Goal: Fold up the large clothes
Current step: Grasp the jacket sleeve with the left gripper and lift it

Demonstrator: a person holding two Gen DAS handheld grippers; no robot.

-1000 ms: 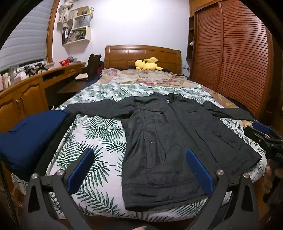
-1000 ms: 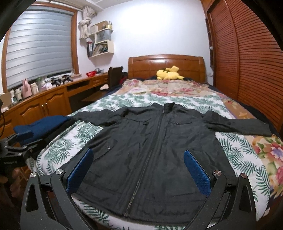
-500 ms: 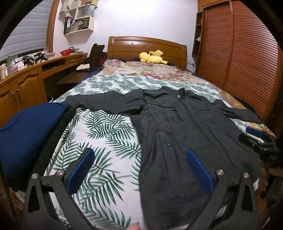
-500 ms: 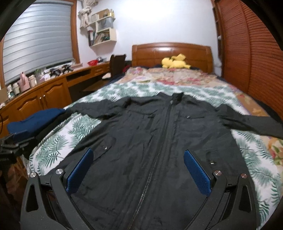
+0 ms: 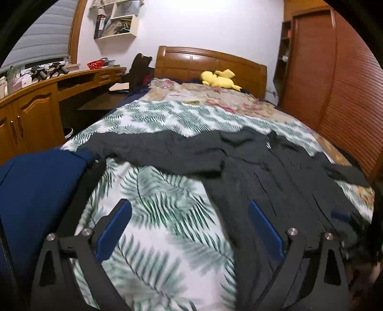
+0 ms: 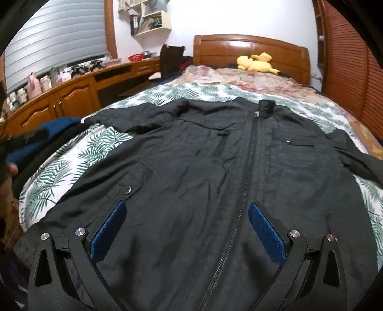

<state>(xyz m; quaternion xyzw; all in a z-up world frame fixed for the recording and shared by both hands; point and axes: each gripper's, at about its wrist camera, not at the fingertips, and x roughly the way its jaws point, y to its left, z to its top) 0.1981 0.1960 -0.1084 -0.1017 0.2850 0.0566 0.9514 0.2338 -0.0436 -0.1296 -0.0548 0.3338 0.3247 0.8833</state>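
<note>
I hold the left hand-held gripper [image 5: 189,227] and right hand-held gripper [image 6: 186,229] wide open, empty, over the flat-spread black zippered jacket [image 6: 215,167], ready to pinch its hem.

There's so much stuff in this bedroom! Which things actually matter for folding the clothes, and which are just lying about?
Part of the job:
black jacket, spread flat on the bed
left gripper, open
right gripper, open

Just lying about:
yellow plush toy by the headboard
blue garment at the bed's edge
red basket on the desk
wall shelf
</note>
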